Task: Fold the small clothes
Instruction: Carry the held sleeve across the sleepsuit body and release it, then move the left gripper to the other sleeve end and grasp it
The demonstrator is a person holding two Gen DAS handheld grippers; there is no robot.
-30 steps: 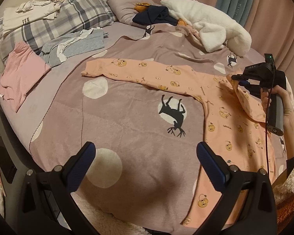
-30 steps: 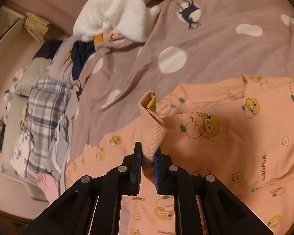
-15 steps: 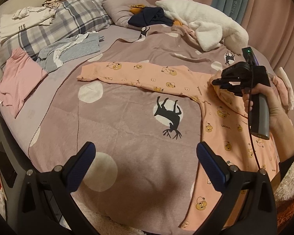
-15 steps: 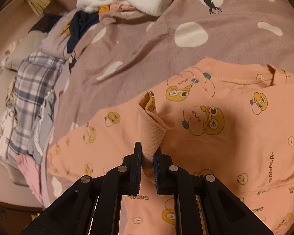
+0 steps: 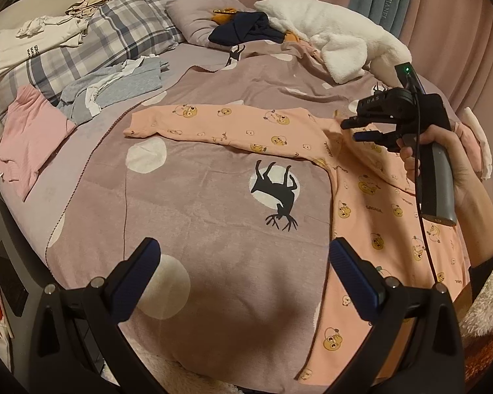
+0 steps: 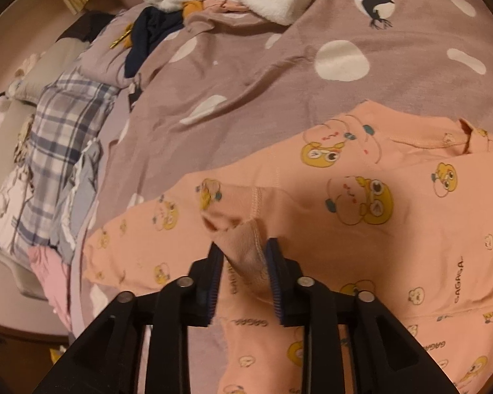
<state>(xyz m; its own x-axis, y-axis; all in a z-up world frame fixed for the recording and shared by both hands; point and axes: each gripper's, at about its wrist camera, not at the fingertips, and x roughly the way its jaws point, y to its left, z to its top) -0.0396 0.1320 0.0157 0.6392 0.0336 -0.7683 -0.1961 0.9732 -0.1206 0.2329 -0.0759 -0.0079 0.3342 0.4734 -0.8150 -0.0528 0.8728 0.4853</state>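
Note:
A peach baby romper with yellow cartoon prints lies spread on the mauve blanket. Its left sleeve stretches toward the left. Its right sleeve is folded over the chest, and the cuff lies between the parted jaws of my right gripper, which is open just above the garment. That gripper also shows in the left wrist view, over the romper's chest. My left gripper is open and empty above the blanket, near the bed's front edge, left of the romper's leg.
A pink garment and a grey one lie at the left. A plaid pillow with white clothes sits at the back left. A white fluffy blanket and dark clothing lie at the back.
My right gripper carried the sleeve cuff leftward over the romper's chest, lowered it, then opened its jaws and let go of it. The left gripper stayed open.

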